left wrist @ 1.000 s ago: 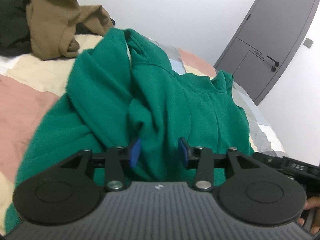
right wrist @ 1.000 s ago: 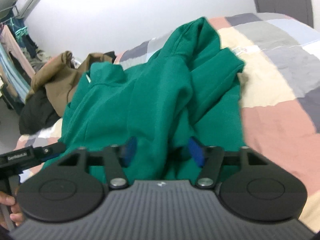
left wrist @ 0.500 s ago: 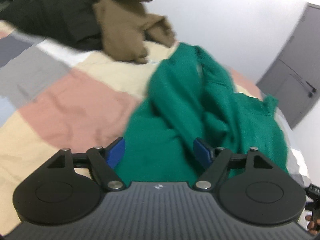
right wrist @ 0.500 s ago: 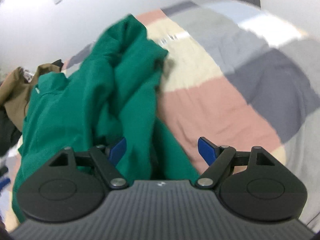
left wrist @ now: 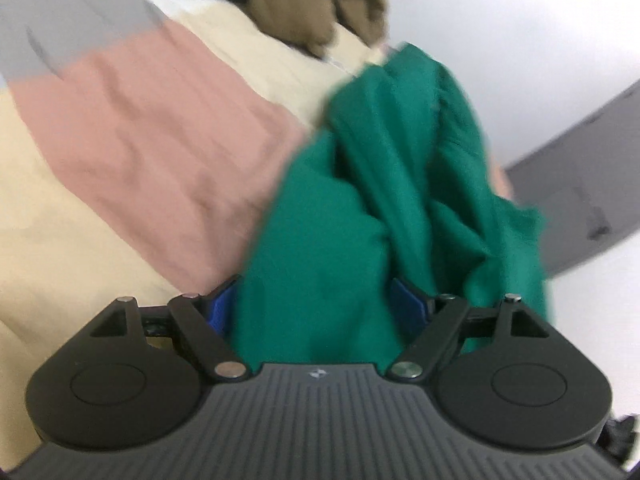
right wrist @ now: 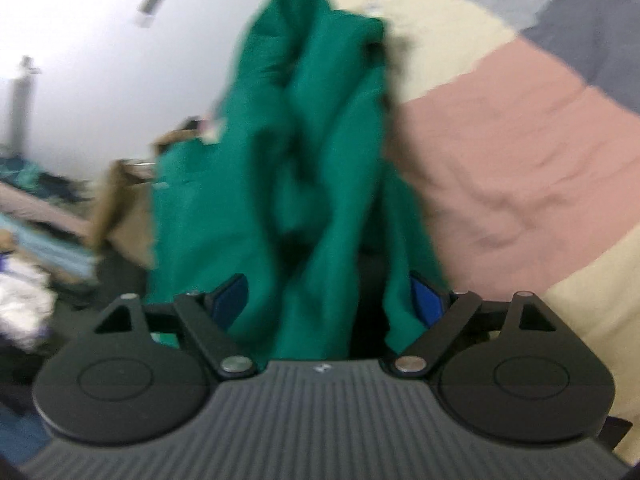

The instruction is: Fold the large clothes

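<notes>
A large green sweatshirt (left wrist: pixel 384 184) lies crumpled on a patchwork bed cover (left wrist: pixel 152 132). In the left wrist view its near edge runs between the blue pads of my left gripper (left wrist: pixel 318 304), whose jaws stand wide apart. In the right wrist view the same green sweatshirt (right wrist: pixel 304 152) hangs in folds between the blue pads of my right gripper (right wrist: pixel 332 300), which is also wide open. Neither gripper pinches the cloth. Both views are motion blurred.
A brown garment (left wrist: pixel 316 4) over dark clothes lies at the far side of the bed. A grey door (left wrist: pixel 580 200) is in the white wall behind. The right wrist view shows the bed cover (right wrist: pixel 512 152) on the right and cluttered floor (right wrist: pixel 44 248) on the left.
Both grippers have opened wide from a narrower gap. The left one swung left along the sweatshirt's edge, the right one swung right, so more bed cover shows in each view.
</notes>
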The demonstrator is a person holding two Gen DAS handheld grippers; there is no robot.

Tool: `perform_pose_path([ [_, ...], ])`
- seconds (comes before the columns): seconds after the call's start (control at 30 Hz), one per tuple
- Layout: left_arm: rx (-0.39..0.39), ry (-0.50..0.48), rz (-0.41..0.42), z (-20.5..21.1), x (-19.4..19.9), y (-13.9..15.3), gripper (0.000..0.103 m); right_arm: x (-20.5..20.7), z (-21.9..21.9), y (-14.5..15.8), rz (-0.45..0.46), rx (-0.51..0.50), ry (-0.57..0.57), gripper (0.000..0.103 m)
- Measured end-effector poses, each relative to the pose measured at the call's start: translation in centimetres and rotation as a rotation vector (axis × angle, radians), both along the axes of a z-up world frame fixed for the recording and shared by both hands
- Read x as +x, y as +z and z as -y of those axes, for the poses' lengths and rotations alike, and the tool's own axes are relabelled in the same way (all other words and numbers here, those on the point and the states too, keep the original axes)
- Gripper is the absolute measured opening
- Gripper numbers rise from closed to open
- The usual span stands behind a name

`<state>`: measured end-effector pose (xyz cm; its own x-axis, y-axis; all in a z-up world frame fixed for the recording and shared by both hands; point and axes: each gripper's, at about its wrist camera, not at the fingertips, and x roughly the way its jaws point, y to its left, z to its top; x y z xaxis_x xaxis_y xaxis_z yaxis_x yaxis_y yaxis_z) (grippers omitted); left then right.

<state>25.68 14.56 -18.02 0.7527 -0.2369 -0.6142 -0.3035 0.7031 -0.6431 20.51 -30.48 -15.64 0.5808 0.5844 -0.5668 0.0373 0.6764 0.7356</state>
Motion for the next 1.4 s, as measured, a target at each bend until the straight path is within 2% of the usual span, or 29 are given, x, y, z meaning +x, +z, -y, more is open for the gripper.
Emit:
perform_pose_path([
  [0.1, -0.031, -0.048, 0.049, 0.7, -0.4, 0.5, 0.082, -0.3, -0.6, 0.8, 0.041, 0.041, 0.055, 0.087],
  [0.17, -0.032, -0.073, 0.057, 1.1, -0.5, 0.8, 0.082, -0.3, -0.8, 0.9, 0.037, 0.027, 0.066, 0.087],
  [0.33, 0.072, -0.087, -0.028, 2.5, 0.1, 0.4, 0.082, 0.2, -0.9, -0.7, -0.056, -0.097, 0.022, 0.084],
  [0.43, 0.130, -0.081, -0.068, 2.8, 0.6, -0.2, 0.081, 0.6, -1.9, -0.9, -0.056, -0.178, 0.045, 0.086],
  [0.5, 0.111, -0.088, -0.062, 2.7, 0.5, -0.5, 0.080, 0.6, -2.6, -0.8, -0.042, -0.177, 0.076, 0.085],
  [0.53, 0.095, -0.101, -0.047, 2.7, 0.5, -0.4, 0.078, 0.6, -2.6, -0.7, -0.029, -0.145, 0.103, 0.085],
  [0.57, 0.061, -0.119, -0.019, 2.7, 0.2, -0.2, 0.075, 0.5, -2.8, -0.5, -0.013, -0.107, 0.126, 0.084],
  [0.67, -0.029, -0.168, 0.032, 2.7, -0.3, 0.1, 0.074, 0.3, -3.3, 0.2, 0.047, -0.032, 0.166, 0.083],
  [0.73, -0.001, -0.163, -0.005, 2.9, 0.0, -0.1, 0.074, 0.4, -3.4, -0.1, 0.035, -0.063, 0.158, 0.073],
  [0.8, 0.029, -0.160, -0.041, 3.3, 0.3, -0.5, 0.074, 0.5, -3.3, -1.2, -0.030, -0.116, 0.124, 0.051],
  [0.87, 0.042, -0.157, -0.042, 3.6, 0.1, -0.4, 0.074, 0.6, -3.4, -2.0, -0.063, -0.151, 0.100, 0.038],
  [0.9, 0.053, -0.153, -0.042, 3.8, -0.1, -0.2, 0.068, 0.4, -3.4, -1.8, -0.056, -0.160, 0.097, 0.029],
  [0.93, 0.068, -0.147, -0.046, 4.0, -0.3, 0.0, 0.062, 0.1, -3.4, -1.4, -0.043, -0.159, 0.096, 0.025],
  [0.97, 0.091, -0.136, -0.061, 4.1, -0.6, 0.3, 0.044, -0.1, -3.3, -1.0, -0.030, -0.152, 0.088, 0.021],
  [1.0, 0.093, -0.124, -0.071, 4.0, -0.9, 0.6, 0.030, -0.4, -3.1, -0.6, -0.017, -0.142, 0.082, 0.019],
  [1.07, 0.049, -0.108, -0.065, 3.7, -1.8, 1.2, 0.019, -0.7, -2.6, 0.4, 0.007, -0.102, 0.075, 0.014],
  [1.2, -0.082, -0.089, 0.018, 2.5, -3.8, 3.6, 0.011, -1.8, 0.0, 3.0, 0.052, 0.048, 0.030, 0.011],
  [1.4, -0.202, -0.113, 0.080, 2.2, -7.2, 7.3, 0.009, -4.0, 2.3, 6.6, 0.120, 0.141, 0.042, 0.011],
])
